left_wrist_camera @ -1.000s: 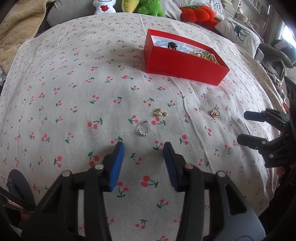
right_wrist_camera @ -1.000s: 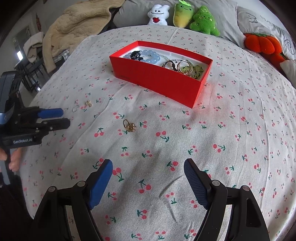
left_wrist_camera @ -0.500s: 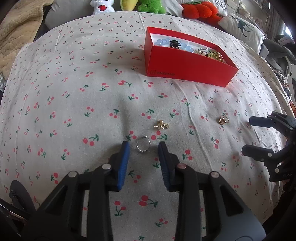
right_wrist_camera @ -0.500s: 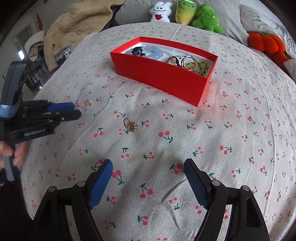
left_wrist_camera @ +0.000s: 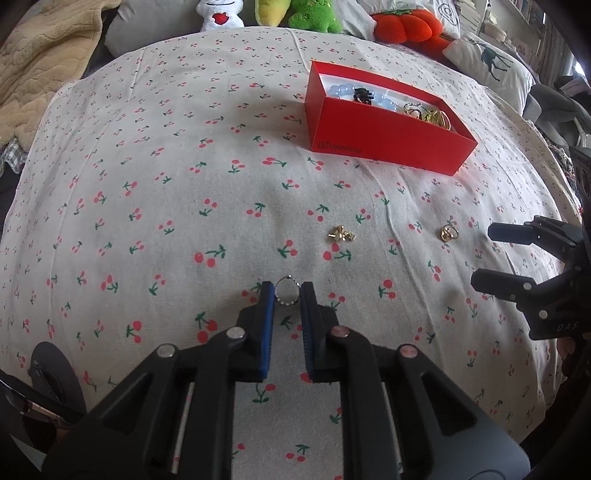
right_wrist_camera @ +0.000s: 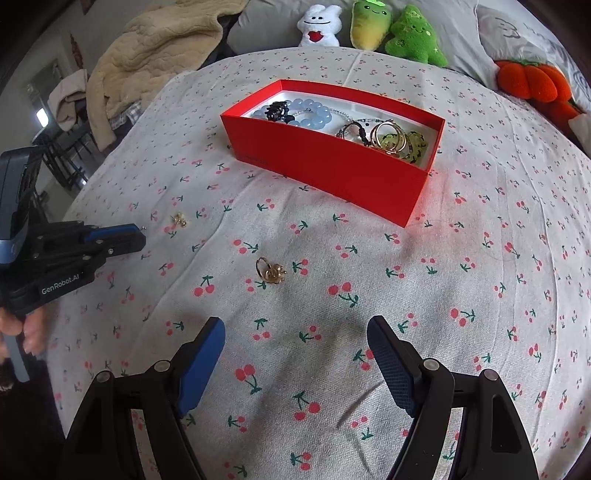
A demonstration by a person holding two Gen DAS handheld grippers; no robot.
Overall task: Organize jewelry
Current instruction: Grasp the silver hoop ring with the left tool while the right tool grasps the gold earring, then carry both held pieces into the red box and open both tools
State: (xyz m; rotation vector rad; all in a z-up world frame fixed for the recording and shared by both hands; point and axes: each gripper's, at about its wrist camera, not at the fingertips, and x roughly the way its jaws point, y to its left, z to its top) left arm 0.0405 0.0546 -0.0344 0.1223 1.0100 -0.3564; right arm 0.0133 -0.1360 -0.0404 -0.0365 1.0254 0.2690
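My left gripper (left_wrist_camera: 287,291) is shut on a small silver beaded ring (left_wrist_camera: 287,291), pinched between its blue pads at the tips, low over the cherry-print cloth. A gold earring piece (left_wrist_camera: 340,234) and a gold ring (left_wrist_camera: 447,232) lie on the cloth beyond it. The red jewelry box (left_wrist_camera: 384,142) stands farther back right and holds blue beads, bangles and chains. My right gripper (right_wrist_camera: 295,343) is open and empty, hovering short of the gold ring (right_wrist_camera: 270,272). The left gripper also shows at the left of the right wrist view (right_wrist_camera: 122,238).
The cherry-print cloth (right_wrist_camera: 480,258) covers a rounded bed surface. Plush toys (right_wrist_camera: 373,26), an orange pumpkin cushion (right_wrist_camera: 532,81) and grey pillows line the back. A beige blanket (right_wrist_camera: 155,62) lies at the back left.
My left gripper moved forward to the silver ring and its jaws closed on it. The right gripper stayed open and barely moved.
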